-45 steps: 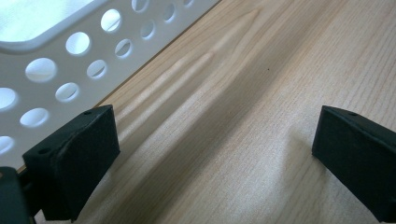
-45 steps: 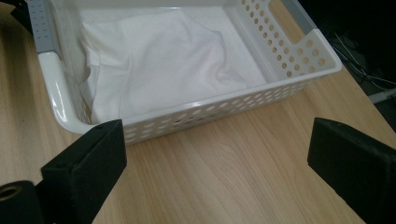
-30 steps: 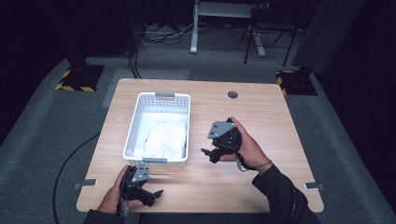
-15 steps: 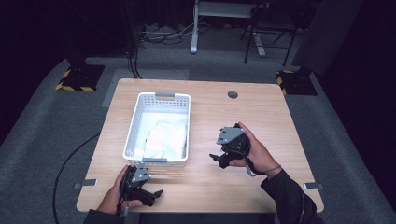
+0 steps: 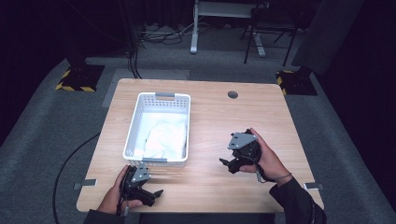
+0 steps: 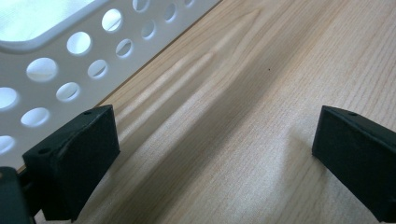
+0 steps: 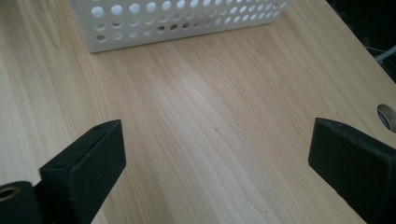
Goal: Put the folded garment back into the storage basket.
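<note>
A white perforated basket [image 5: 133, 125] stands on the left half of the wooden table [image 5: 210, 112], with white cloth [image 5: 166, 137] lying inside it. My left gripper [image 5: 152, 195] rests near the table's front edge, just below the basket's near end, open and holding nothing. In the left gripper view the basket wall [image 6: 70, 60] is close at the upper left, beside the left jaw. My right gripper [image 5: 229, 164] hovers over the table's right half, open and holding nothing. The right gripper view looks across bare wood toward the basket [image 7: 187, 21].
A round cable hole [image 5: 232, 94] sits near the table's far edge and shows at the right edge of the right gripper view [image 7: 387, 115]. Grey tape tabs [image 5: 85, 183] mark the front corners. Around the table is dark carpet, with a desk frame [image 5: 219, 18] behind.
My right gripper has drawn back toward the front right of the table, away from the basket. The left gripper has stayed in place.
</note>
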`<state>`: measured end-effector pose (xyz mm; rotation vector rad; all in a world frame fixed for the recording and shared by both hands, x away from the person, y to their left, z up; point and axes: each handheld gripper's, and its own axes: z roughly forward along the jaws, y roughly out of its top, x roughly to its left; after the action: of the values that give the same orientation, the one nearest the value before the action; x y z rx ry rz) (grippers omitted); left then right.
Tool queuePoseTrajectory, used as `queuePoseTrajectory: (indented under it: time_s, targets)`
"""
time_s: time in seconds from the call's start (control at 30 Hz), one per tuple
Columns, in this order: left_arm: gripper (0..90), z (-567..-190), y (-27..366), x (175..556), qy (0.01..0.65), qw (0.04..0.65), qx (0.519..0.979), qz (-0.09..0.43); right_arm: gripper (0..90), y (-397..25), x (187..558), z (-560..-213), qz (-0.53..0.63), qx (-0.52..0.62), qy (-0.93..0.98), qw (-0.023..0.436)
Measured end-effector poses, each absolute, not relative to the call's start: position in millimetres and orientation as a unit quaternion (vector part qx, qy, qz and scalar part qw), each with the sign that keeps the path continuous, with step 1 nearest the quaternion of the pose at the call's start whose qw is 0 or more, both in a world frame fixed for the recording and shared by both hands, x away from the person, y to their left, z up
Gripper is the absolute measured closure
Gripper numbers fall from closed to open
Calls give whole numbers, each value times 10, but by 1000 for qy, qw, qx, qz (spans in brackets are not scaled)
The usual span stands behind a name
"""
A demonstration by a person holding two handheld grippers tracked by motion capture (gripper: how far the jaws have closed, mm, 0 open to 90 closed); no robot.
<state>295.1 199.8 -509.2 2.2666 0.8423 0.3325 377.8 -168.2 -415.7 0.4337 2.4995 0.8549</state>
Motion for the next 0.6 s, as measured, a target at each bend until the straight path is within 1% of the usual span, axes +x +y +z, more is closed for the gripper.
queuePoseTrajectory:
  time_s: [0.6]
  targets:
    - [5,-5092,1998,2951,324,343,872,128,36,-2036,3656,-4333,291,191,908,234]
